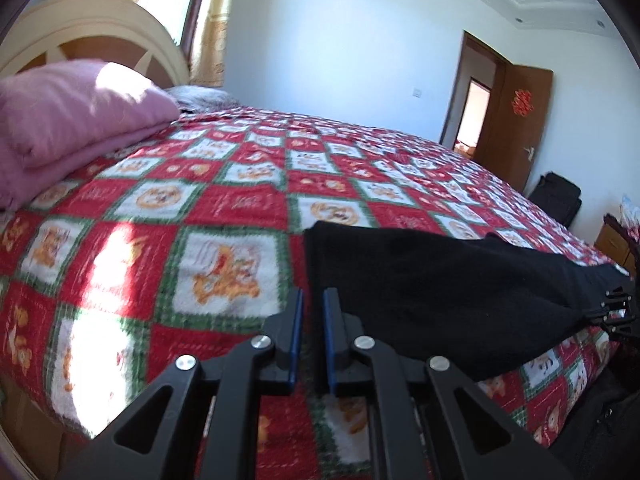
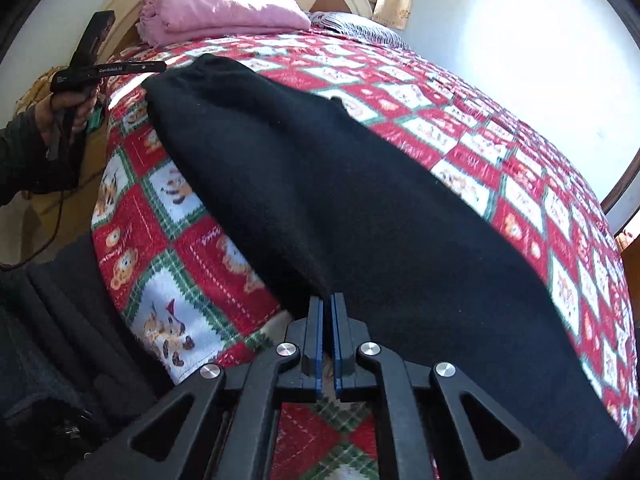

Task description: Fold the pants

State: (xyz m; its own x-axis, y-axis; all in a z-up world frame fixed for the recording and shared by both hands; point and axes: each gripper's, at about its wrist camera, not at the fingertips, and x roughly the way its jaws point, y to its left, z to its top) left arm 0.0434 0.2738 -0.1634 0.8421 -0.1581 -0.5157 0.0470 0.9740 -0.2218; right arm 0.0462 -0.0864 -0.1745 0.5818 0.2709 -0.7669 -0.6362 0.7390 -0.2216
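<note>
black fleece pants (image 2: 360, 208) flat along the near edge of the red checked bedspread (image 1: 224, 208) | right gripper (image 2: 329, 312) pinching the near hem | left gripper (image 1: 312, 308) slightly parted, empty, beside the far end | advice: left should nip both layers squarely before lifting, keep cloth taut.

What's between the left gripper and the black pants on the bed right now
Nothing visible. The left gripper is open with its tips right beside the near corner of the black pants; only bare bedspread shows in the gap. The folded pink blanket lies far off.
</note>
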